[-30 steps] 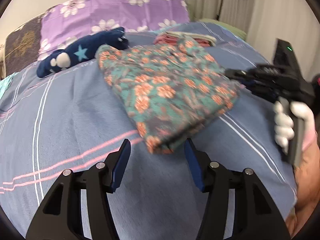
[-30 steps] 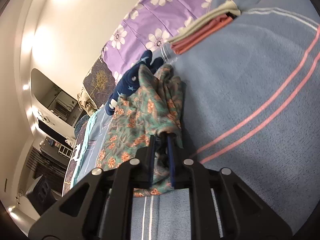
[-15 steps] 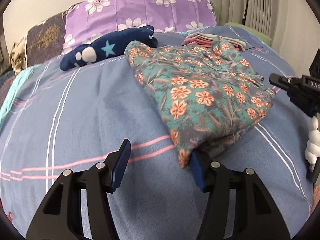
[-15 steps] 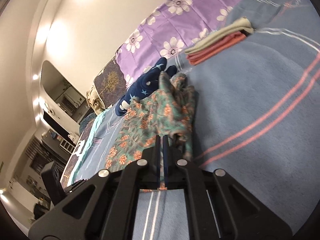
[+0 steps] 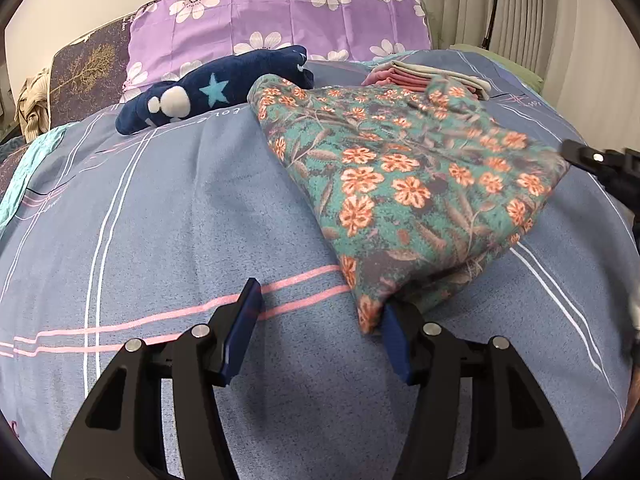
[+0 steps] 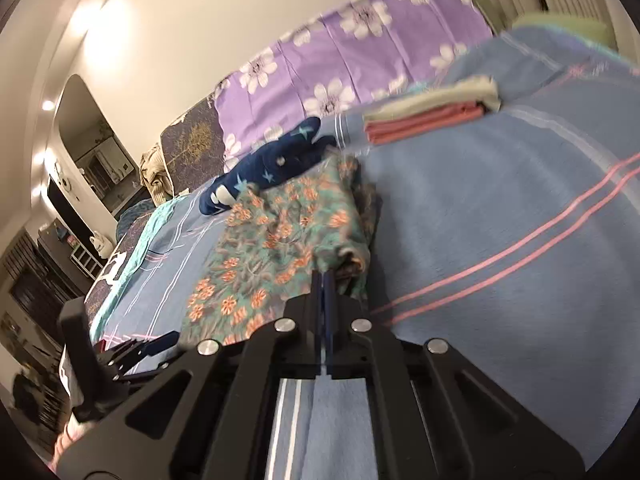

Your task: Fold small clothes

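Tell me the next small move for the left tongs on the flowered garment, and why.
Probably shift the left tongs a little toward the flowered garment so its near corner sits between the pads, then close. They stand open now, the corner touching only one pad, while the right tongs are shut at the garment's far edge; whether they pinch cloth is unclear.

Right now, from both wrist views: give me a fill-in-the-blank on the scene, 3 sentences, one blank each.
1. The left hand-held gripper has its jaws ____.
2. The floral garment lies on the striped blue ____.
3. The folded stack has a cream piece on top and ____ pieces beneath.

Missing words: open; bedspread; pink
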### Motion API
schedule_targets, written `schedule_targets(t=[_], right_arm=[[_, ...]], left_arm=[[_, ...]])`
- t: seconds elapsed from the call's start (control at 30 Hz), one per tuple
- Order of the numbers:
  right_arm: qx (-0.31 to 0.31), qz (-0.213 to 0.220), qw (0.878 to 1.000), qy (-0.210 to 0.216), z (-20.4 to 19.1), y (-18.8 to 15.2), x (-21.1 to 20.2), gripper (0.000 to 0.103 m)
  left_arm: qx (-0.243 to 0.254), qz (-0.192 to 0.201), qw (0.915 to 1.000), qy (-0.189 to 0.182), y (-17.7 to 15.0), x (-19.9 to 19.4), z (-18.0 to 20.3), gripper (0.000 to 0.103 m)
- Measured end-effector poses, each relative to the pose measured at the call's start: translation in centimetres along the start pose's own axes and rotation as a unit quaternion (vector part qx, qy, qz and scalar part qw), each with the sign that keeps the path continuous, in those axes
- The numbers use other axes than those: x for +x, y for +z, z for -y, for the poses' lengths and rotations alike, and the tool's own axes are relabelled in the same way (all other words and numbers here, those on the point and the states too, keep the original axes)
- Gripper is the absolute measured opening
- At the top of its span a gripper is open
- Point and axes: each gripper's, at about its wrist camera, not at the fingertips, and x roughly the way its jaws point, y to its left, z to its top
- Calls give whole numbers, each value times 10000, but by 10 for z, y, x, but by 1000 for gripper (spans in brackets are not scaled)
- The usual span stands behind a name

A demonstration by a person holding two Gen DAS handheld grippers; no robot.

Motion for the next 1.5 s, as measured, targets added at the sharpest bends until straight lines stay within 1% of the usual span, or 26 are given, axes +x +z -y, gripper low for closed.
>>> schedule_targets(t=[0.07, 0.17, 0.23, 0.27, 0.37, 0.4, 0.43, 0.5, 0.57, 0.63, 0.7, 0.73, 0.77, 0.8, 0.83, 0.9, 0.97, 1.03, 1.1, 1.17, 1.27, 1.33, 1.37, 1.43, 1.47, 1.5], right_arm=[[36, -304, 9995, -125, 9, -8, 9, 0], [348, -812, 9958, -232, 27, -21, 27, 0], [438, -812, 9957, -14, 30, -22, 23, 2], [377, -752, 9964, 53, 28, -19, 19, 3], [-109, -490, 9986, 176, 12, -3, 5, 4], [-258, -445, 9984, 250, 6, 2, 3, 4], [-365, -442, 9977, 350, 0, 7, 3, 5], [-496, -513, 9958, 568, -9, 14, 10, 5], [-649, -605, 9941, 622, -16, 14, 22, 5], [-724, -819, 9937, 268, -15, 10, 40, 5], [-734, -1168, 9900, -289, -6, -3, 59, 5], [-781, -1227, 9887, -372, -1, -14, 66, 4], [-798, -1135, 9898, -330, 0, -16, 63, 4], [-868, -1208, 9882, -358, -3, -14, 61, 4], [-947, -1239, 9870, -389, -5, -13, 60, 4], [-1172, -1292, 9835, -472, -9, -13, 60, 4], [-1196, -1319, 9832, -404, -13, -9, 54, 7], [-1090, -1153, 9873, -112, -16, 6, 41, 8], [-1179, -903, 9888, -163, -19, 26, 32, 13], [-1337, -750, 9876, -337, -18, 52, 36, 31], [-1058, -984, 9892, -227, -3, 84, 68, 32], [-911, -1105, 9894, -239, 2, 95, 90, 32], [-933, -1155, 9886, -259, 2, 98, 102, 32], [-913, -1344, 9863, -280, 5, 101, 126, 32], [-845, -1421, 9858, -309, 8, 101, 136, 28], [-780, -1479, 9854, -314, 11, 98, 142, 19]], left_arm=[[-18, -17, 10000, -41, 0, 1, -1, 58], [-18, -40, 10000, -82, 1, 0, -3, 58], [-11, -48, 9998, -170, 0, -5, -5, 57], [-43, -63, 9994, -323, -1, -10, -7, 56], [-152, -55, 9960, -873, -1, -28, -10, 41], [-166, 40, 9931, -1157, 2, -39, -9, 37], [-140, 137, 9910, -1325, 6, -46, -7, 36], [-16, 407, 9874, -1526, 20, -57, 0, 36], [84, 552, 9868, -1519, 35, -49, 6, 36], [59, 448, 9879, -1484, 45, -28, 7, 36], [35, -11, 9904, -1385, 42, 10, 9, 36], [47, -212, 9900, -1393, 38, 26, 11, 36], [83, -168, 9896, -1428, 29, 35, 13, 36], [142, -67, 9899, -1406, 27, 33, 15, 40], [225, -48, 9894, -1433, 27, 30, 18, 48], [417, -101, 9879, -1490, 27, 30, 26, 56], [614, -81, 9882, -1398, 25, 31, 34, 61], [759, -57, 9886, -1302, 22, 29, 41, 66], [820, -49, 9885, -1266, 22, 29, 43, 68], [804, -35, 9885, -1276, 24, 31, 42, 68], [758, 77, 9899, -1193, 25, 25, 38, 65], [600, 242, 9892, -1319, 29, 12, 35, 52], [515, 399, 9875, -1435, 34, 3, 31, 50], [507, 645, 9883, -1288, 48, -8, 26, 50], [583, 685, 9891, -1162, 54, -7, 23, 50], [616, 597, 9903, -1093, 57, -1, 21, 50]])
